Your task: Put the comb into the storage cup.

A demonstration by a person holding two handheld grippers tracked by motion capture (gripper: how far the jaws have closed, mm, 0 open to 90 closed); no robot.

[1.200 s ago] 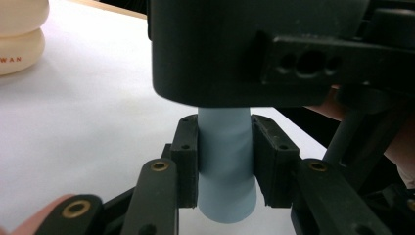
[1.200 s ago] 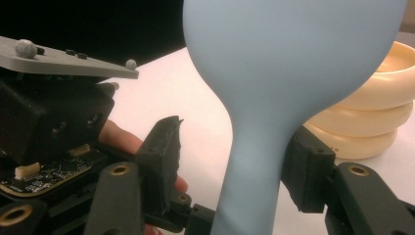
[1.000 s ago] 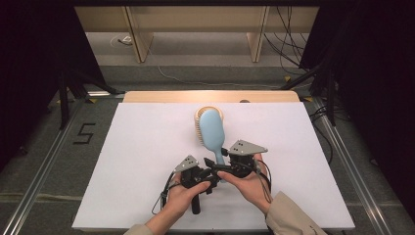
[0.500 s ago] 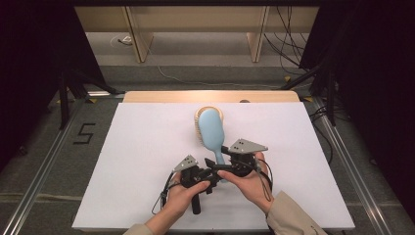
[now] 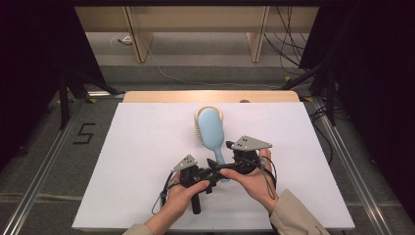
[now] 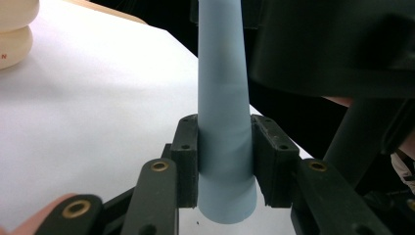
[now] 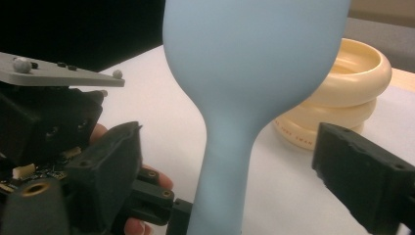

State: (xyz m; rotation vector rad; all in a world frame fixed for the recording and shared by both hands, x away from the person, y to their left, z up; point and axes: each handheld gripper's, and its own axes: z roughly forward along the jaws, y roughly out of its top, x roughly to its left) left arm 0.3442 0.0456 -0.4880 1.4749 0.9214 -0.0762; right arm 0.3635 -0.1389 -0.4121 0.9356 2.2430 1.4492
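A light blue hairbrush (image 5: 210, 128) lies with its head toward the far side, over stacked cream rings (image 7: 342, 93). My left gripper (image 5: 218, 172) is shut on the end of the brush handle (image 6: 222, 122), with both pads pressed on its sides. My right gripper (image 5: 221, 156) comes in from the right at the neck of the brush (image 7: 235, 122). Its jaws have just been opening, and they stand apart on either side of the neck without touching it. One of its fingers (image 7: 357, 166) sits well clear of the handle.
A white table top (image 5: 137, 147) carries everything, with a wooden strip (image 5: 210, 96) along its far edge. Both hands and sleeves rest near the front edge. A cream ring (image 6: 12, 29) shows in the left gripper view. Dark stands and cables flank the table.
The right gripper's jaws have spread away from the brush neck. The left gripper and the brush have stayed where they were.
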